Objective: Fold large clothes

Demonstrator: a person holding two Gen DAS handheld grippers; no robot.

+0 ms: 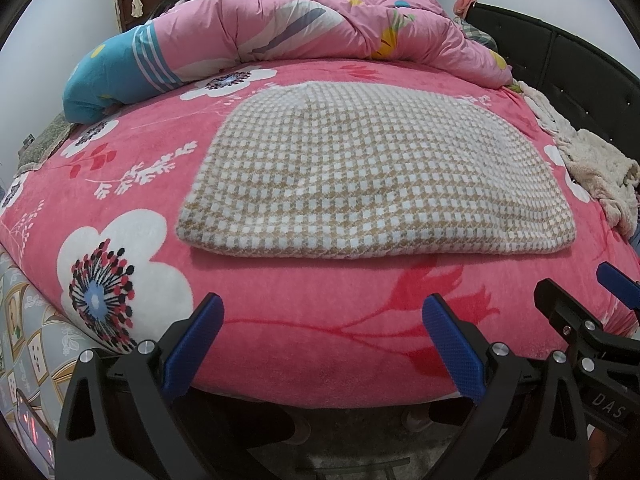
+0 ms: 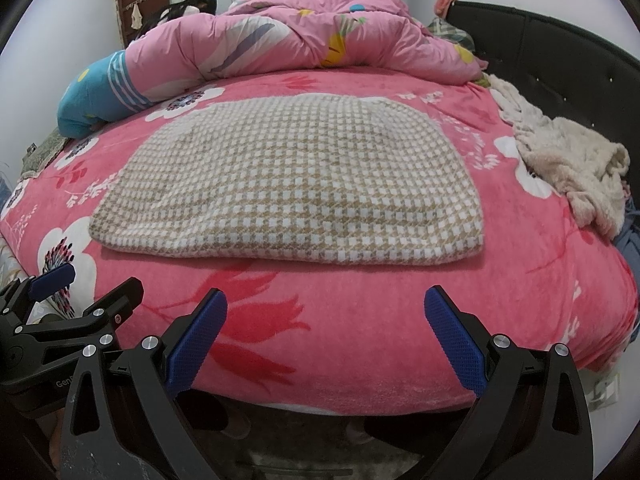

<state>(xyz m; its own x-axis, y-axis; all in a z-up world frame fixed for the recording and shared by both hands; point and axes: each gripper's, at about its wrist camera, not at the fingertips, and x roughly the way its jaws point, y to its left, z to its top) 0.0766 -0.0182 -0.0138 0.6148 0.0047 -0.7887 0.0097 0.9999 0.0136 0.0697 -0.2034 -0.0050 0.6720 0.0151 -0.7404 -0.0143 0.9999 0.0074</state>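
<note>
On the pink floral bedspread [image 1: 280,344], folded checked garment [image 1: 372,176] lying flat mid-bed, left gripper [image 1: 322,316] and right gripper [image 2: 326,312] both spread wide near the bed's front edge, seemingly touching nothing.

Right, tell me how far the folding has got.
Looks done: the checked garment lies flat on the pink floral blanket as a tidy doubled rectangle, edges aligned. In hand: nothing; the left gripper and right gripper both hang open at the near bed edge, apart from it. Possibly left: the cream fleece item lies crumpled by the headboard.
</note>
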